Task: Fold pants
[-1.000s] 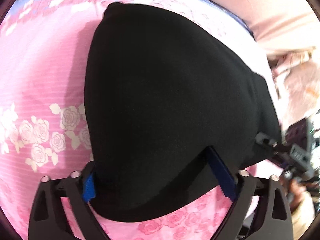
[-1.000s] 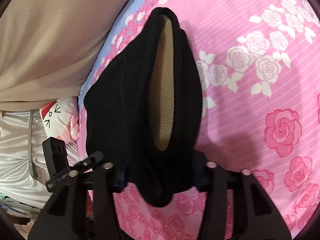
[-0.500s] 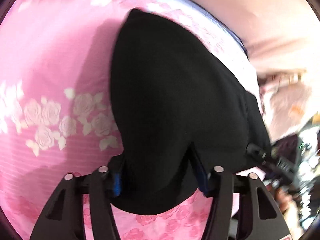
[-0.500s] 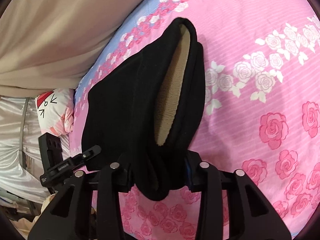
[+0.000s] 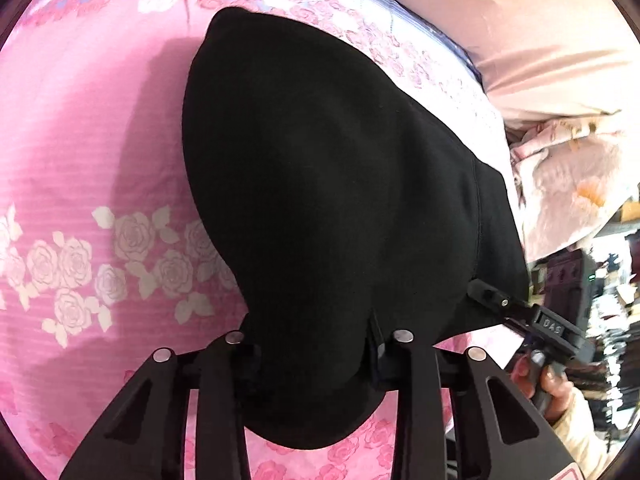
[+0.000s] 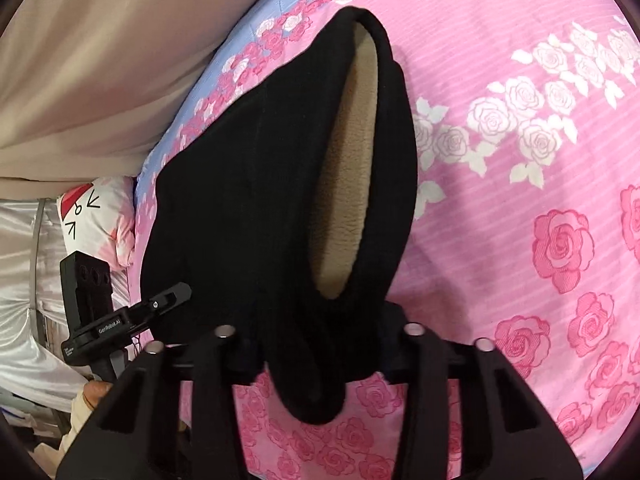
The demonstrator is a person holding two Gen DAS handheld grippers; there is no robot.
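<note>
a: where are the pants (image 5: 340,208)?

b: bunched between both claws, trailing ahead over the pink bedsheet (image 6: 520,264). my left claw (image 5: 316,344) is clenched on one thick wad, my right claw (image 6: 320,340) on the end with the tan lining (image 6: 348,168).

a: what's the risk?

b: i'd guess an inner layer slips from the wad, or the lining end gapes and the fold lands crooked.
</note>
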